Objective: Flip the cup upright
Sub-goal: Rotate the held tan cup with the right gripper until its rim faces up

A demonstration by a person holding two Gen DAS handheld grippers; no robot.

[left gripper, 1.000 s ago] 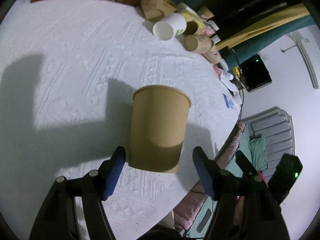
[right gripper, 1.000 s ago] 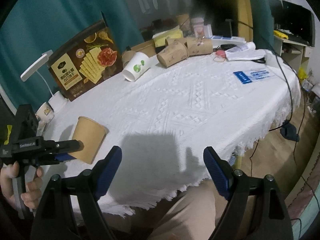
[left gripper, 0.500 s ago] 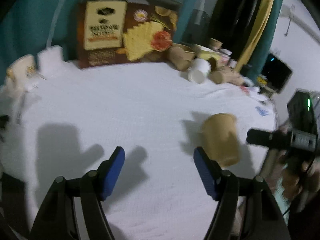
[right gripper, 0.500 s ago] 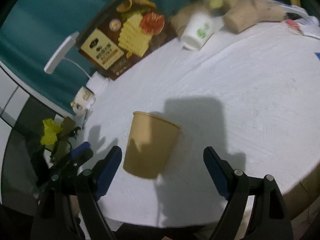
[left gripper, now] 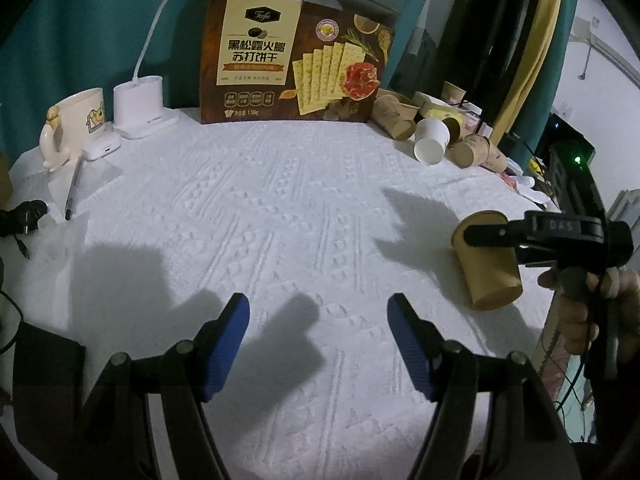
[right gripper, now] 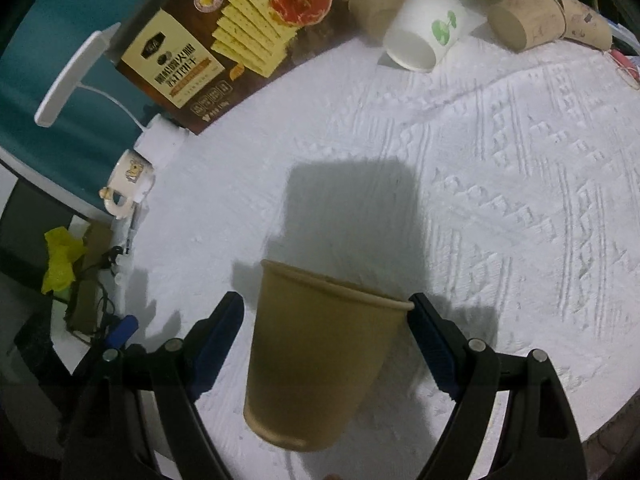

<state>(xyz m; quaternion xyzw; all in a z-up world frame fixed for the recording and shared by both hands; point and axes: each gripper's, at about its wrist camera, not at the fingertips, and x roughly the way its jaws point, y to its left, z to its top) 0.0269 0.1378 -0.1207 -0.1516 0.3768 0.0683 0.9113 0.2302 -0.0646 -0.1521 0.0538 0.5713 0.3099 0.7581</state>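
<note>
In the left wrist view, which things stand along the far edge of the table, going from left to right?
Mug → lamp base → cracker box → lying brown cup → lying white cup → more lying brown cups.

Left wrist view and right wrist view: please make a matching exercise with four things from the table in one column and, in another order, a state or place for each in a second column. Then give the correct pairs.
Things:
1. brown paper cup
2. white paper cup
3. cracker box
4. mug

States:
A. lying on its side, green print
B. standing upright against the teal curtain
C. between the open fingers of the right gripper
D. beside the white lamp base, handle outward

Pairs: 1-C, 2-A, 3-B, 4-D
</note>
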